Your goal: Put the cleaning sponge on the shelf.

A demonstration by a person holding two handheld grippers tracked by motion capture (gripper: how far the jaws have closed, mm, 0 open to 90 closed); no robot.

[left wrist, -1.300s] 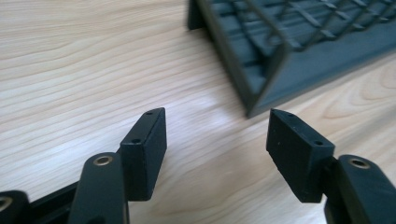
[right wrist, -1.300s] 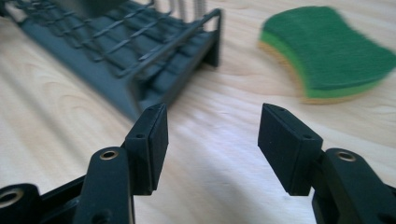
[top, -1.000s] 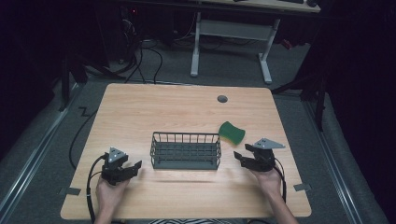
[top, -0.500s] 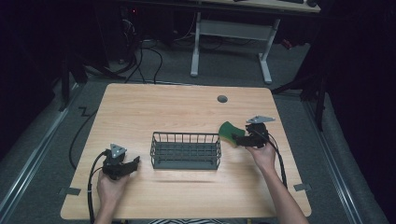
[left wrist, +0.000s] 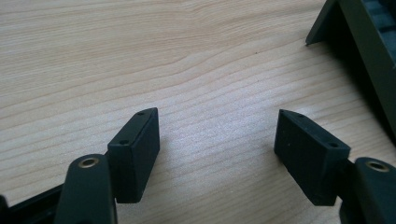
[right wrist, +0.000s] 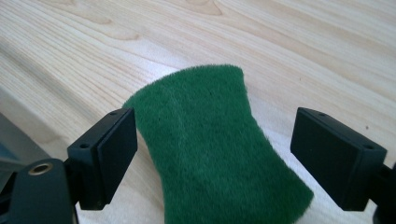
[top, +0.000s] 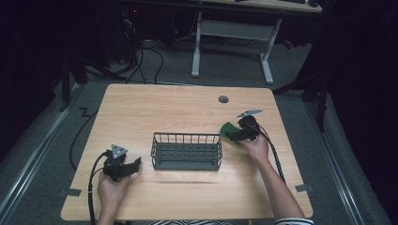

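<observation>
Right of the wire basket (top: pixel 186 151), we find our right gripper (right wrist: pixel 215 158) spread wide around the green scouring pad (right wrist: pixel 215 149) lying on the table (top: pixel 155 112); closing off-centre, we judge, could squeeze the soft pad out sideways.

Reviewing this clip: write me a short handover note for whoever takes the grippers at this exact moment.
Right gripper: open, jaws astride the green scouring pad, not yet closed on it. In the high view it sits just right of the wire basket.
Left gripper: open, nothing between its jaws, low over bare table left of the basket, near the front edge.
Done: right gripper is lined up on the pad, which lies flat on the wood beside the basket.
Left: close on the pad and lift it; most likely it goes into the basket, which looks empty.
</observation>
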